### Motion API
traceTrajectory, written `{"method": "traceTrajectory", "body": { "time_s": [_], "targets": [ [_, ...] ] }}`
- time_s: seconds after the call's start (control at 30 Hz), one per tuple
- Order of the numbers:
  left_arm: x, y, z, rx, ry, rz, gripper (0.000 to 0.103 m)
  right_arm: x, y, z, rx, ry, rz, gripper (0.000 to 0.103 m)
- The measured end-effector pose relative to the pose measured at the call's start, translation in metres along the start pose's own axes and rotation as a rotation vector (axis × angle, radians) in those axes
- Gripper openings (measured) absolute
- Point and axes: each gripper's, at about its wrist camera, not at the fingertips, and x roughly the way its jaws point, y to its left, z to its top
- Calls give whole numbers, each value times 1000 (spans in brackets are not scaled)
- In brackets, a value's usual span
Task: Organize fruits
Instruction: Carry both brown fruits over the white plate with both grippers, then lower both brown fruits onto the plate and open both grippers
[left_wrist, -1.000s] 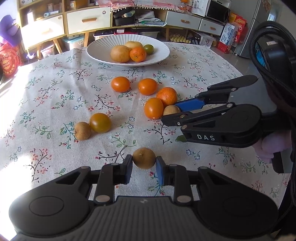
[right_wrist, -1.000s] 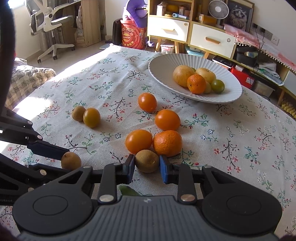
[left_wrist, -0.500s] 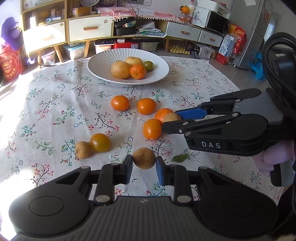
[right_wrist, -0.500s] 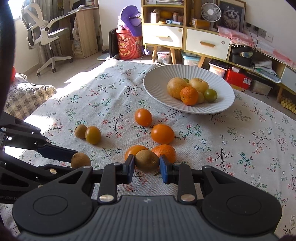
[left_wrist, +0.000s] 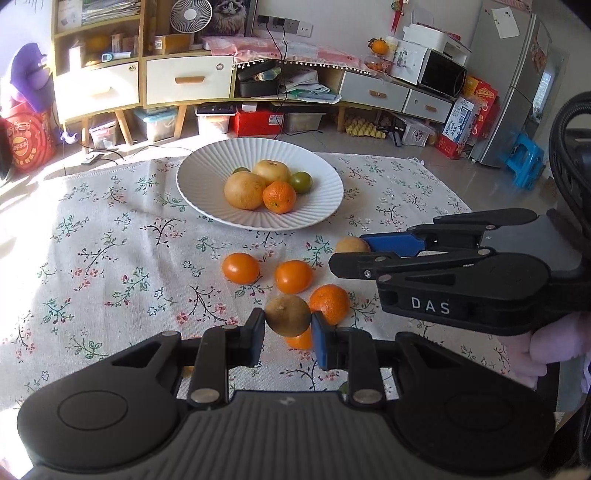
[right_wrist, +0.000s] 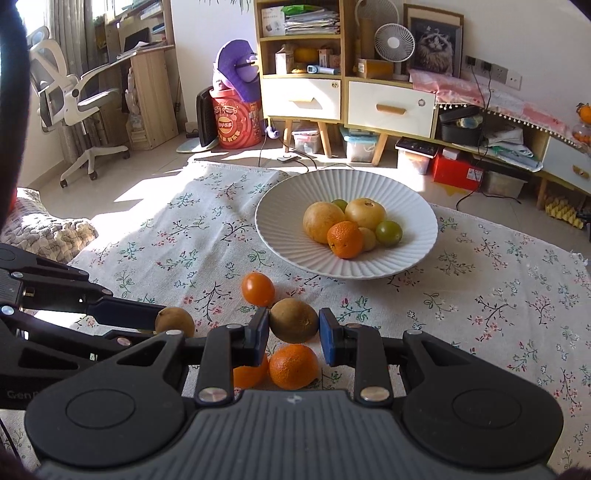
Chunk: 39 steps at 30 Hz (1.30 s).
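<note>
Beyond both grippers' fingers, each clamping a brown fruit: floral tablecloth (left_wrist: 110, 266), white plate (right_wrist: 280, 236), cabinets (right_wrist: 391, 105) behind

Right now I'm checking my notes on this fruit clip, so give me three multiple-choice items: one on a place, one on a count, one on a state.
1. Where is the white plate?
A. On the floral tablecloth
B. On the shelf
C. On the floor

2. How many fruits are visible in the plate in the right wrist view?
A. Two
B. Six
C. Nine

3. What is the state of the right claw?
A. Open and empty
B. Shut on a brown kiwi
C. Shut on an orange

Answers:
1 A, the plate rests on the floral tablecloth.
2 B, six fruits show there, one orange among them.
3 B, its pads press the brown kiwi from both sides.
</note>
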Motion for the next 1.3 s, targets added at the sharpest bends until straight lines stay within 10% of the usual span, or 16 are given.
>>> {"method": "traceTrajectory", "body": {
  "time_s": [1.3],
  "targets": [
    [86, 14, 60, -33, -68, 86, 16, 62, -63, 37, 208, 17, -98, 26]
  ]
}}
